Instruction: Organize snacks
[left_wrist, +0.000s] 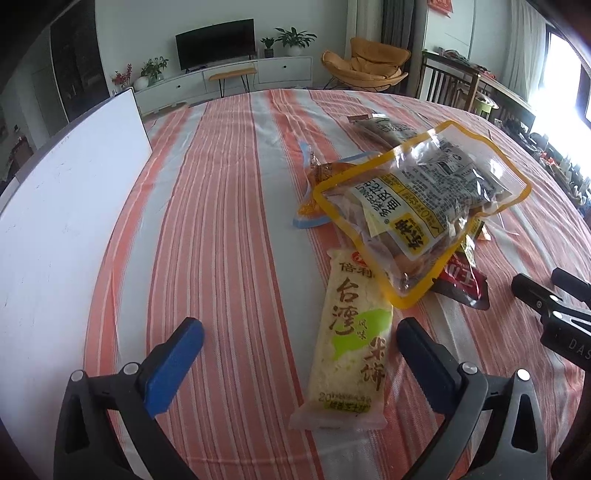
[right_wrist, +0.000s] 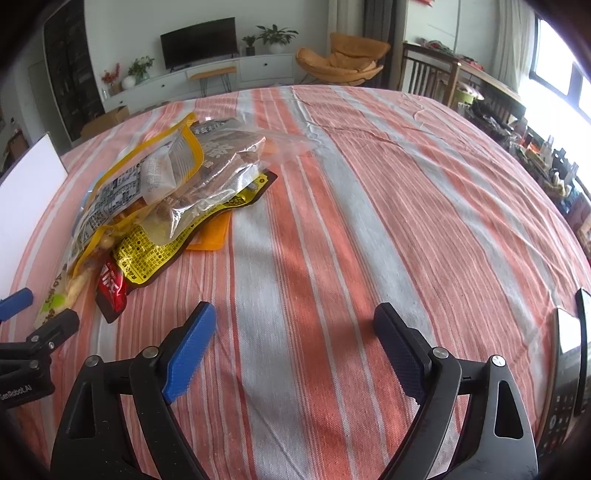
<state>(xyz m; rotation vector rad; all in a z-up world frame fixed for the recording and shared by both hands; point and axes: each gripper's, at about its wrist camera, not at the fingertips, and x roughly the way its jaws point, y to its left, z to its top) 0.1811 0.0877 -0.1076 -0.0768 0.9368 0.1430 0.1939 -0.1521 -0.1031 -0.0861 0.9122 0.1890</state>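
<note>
From the left wrist view I see my left gripper (left_wrist: 299, 332) with its jaws spread wide over the striped tablecloth (left_wrist: 221, 221). A pale rice cracker packet (left_wrist: 351, 332) lies flat on the cloth between the jaws, nearer the right-hand one; neither pad presses on it. Its far end is tucked under a yellow-rimmed clear pouch (left_wrist: 424, 206), which tops the snack pile. A white board (left_wrist: 66, 221) lies along the left, seen almost whole only here.

The right wrist view gives me what the left cannot: a yellow printed packet (right_wrist: 147, 254) and a red packet (right_wrist: 110, 291) at the near edge of the pile, an orange flat piece (right_wrist: 210, 232) under it, and two remotes (right_wrist: 569, 369) at the far right edge. My right gripper (right_wrist: 295, 328) is wide apart too, with only bare cloth between its pads, well clear of the snacks.
</note>
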